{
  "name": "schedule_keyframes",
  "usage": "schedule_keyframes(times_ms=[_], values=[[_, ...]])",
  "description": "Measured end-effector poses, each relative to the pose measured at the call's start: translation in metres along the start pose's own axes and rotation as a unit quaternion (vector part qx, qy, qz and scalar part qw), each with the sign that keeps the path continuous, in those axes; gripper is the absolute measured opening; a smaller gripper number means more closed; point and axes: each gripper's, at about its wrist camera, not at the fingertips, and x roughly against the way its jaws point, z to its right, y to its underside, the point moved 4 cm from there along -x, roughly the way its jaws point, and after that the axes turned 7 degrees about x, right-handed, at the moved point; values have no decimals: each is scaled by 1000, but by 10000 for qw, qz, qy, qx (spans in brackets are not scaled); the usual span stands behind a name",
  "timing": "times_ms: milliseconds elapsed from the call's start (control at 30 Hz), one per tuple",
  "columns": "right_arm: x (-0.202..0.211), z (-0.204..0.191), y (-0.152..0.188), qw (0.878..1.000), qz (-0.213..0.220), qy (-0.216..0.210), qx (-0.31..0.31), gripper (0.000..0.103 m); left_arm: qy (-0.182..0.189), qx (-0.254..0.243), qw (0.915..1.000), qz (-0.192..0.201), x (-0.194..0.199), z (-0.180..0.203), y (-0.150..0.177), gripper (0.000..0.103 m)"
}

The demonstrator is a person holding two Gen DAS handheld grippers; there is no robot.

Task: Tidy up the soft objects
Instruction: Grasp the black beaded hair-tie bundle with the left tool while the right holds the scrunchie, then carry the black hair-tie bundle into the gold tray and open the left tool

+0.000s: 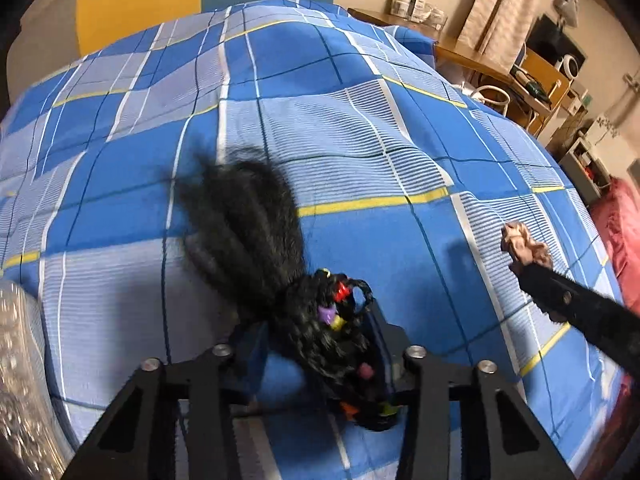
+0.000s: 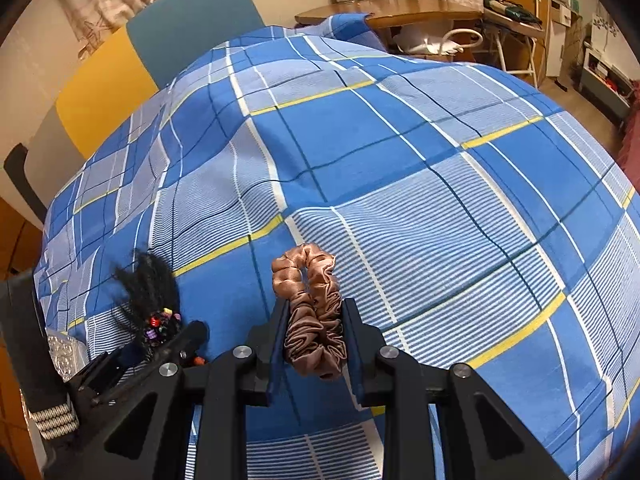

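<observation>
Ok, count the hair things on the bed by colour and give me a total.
Black, beaded hairpiece: 1, in the left gripper
Brown scrunchie: 1, in the right gripper
Total: 2

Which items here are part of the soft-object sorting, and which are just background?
In play: brown satin scrunchie in right gripper; black beaded hairpiece in left gripper.
Background: checked blue bedspread, wooden desk, bubble wrap.

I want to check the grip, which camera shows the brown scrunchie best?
The right wrist view: the brown scrunchie fills its centre, pinched in the right gripper. The left wrist view shows only its small, blurred end at the right edge.
</observation>
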Motion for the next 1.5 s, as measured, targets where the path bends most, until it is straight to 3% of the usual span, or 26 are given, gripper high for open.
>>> schedule_keyframes(times_ms=[167, 433, 733, 1033, 1300, 1500], values=[[0, -2, 1, 9999, 20, -100, 13, 25, 122, 117, 9998, -90, 16, -10, 16, 34], [-1, -14, 2, 9992, 51, -333, 220, 25, 456, 68, 9989, -38, 52, -18, 71, 33], [-4, -28, 5, 9979, 24, -175, 622, 25, 808, -116, 9965, 177, 105, -33, 129, 32], [-5, -36, 8, 9958, 29, -58, 917, 25, 988, -217, 9938, 469, 160, -53, 165, 32], [-9, -38, 12, 9954, -38, -60, 954, 25, 897, -225, 9912, 951, 227, -101, 188, 32], [-11, -39, 15, 9954, -92, -59, 957, 25, 754, 106, 9905, 1143, 265, -152, 202, 32]])
